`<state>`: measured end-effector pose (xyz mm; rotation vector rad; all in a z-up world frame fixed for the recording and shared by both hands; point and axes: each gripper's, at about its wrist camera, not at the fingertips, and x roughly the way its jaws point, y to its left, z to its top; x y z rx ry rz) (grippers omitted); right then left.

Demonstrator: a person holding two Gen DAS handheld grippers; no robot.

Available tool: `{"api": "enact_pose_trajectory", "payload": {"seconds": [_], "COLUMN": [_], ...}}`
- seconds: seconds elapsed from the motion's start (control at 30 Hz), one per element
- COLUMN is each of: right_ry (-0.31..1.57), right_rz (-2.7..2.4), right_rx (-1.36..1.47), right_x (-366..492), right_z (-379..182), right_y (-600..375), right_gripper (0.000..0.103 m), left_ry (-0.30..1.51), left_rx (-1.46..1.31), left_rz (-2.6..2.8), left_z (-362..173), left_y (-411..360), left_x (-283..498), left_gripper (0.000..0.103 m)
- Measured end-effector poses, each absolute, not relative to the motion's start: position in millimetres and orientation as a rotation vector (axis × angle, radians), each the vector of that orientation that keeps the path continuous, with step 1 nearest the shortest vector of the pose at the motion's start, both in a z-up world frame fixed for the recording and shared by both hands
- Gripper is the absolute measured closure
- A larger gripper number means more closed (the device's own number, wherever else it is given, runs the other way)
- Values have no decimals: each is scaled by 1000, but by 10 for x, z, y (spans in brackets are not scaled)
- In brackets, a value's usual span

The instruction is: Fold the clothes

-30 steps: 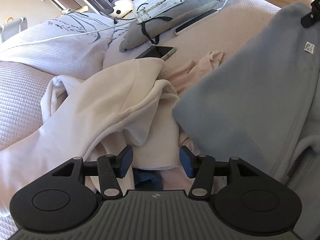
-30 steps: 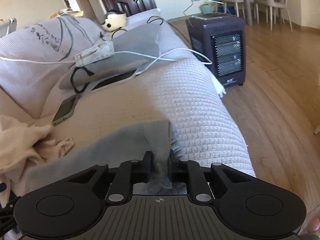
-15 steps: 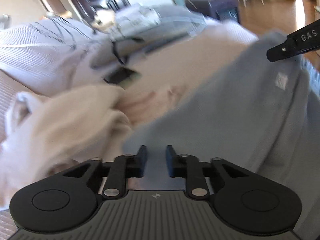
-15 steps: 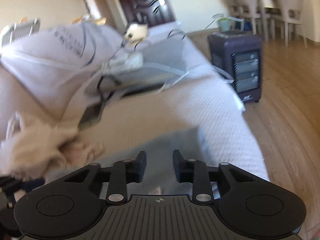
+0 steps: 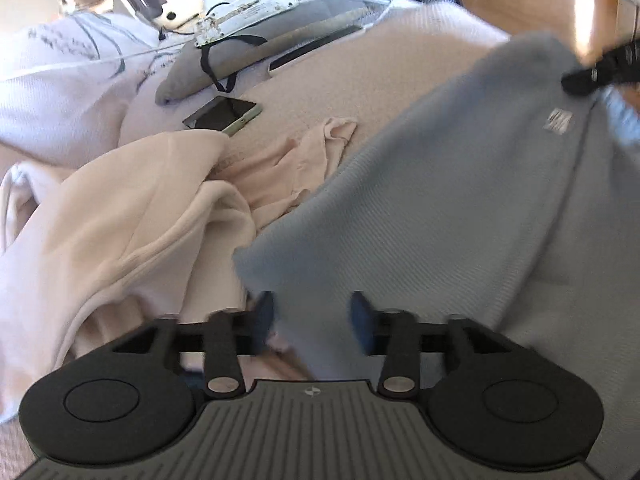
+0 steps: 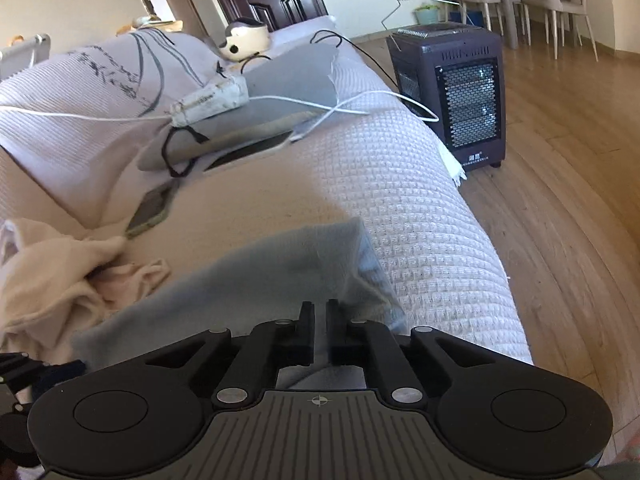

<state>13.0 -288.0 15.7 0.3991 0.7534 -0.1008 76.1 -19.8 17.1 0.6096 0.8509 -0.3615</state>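
The left gripper (image 5: 312,316) has its jaws spread wide, with the near edge of the grey garment (image 5: 460,208) lying between them, ungripped. The right gripper (image 6: 318,320) has its jaws nearly together, pinching a fold of the same grey garment (image 6: 280,272), which is draped across the sofa (image 6: 400,216) seat and looks lifted at the far right corner in the left view. Just left of it lies a heap of cream clothes (image 5: 120,216), with a thin pink garment (image 5: 288,164) between the heap and the grey cloth, partly under both. Beyond them a phone (image 5: 222,114) lies flat on the seat. Farther back are a grey cushion (image 6: 288,80) carrying a white power strip (image 6: 212,100) and cables, and a patterned pillow (image 6: 92,96). A dark heater (image 6: 456,92) stands on the wood floor beside the sofa.
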Motion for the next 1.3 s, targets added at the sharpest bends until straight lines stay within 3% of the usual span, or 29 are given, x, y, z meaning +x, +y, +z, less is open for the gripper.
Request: {"api": "enact_pose_trajectory", "payload": {"seconds": [0.1,0.17,0.6,0.8,0.87,1.2,1.3], "right_ry": [748,765,991,1062,1078,1070,1069], "right_rz": [-70,-33,378,415,410,358,358], "right_rx": [398,397,199,48,37,66,71], "right_x": [-61,-186,-599,-705,-720,-814,-816], "right_z": [254,295,185,44,-6,-27,-33], "right_y": [-2835,-2767,-1679,-1386,-1375,-1481,-1487], "right_gripper": [92,92,88,83,83,80,79], "left_ry": [877,893,1101,1169,1187,1299,1322], "left_rx": [566,536,319,293,246,244,252], "left_rz": [-355,-351,-218,-133,-150,-256,-285], "left_z": [385,528,540,459,408,-22,-93], "left_y": [24,172,1031,1409,1494,1425,1382], "left_x": [630,542,-114,-396,-431,-485,-505], "left_gripper": [53,42,41,35,28,28,38]}}
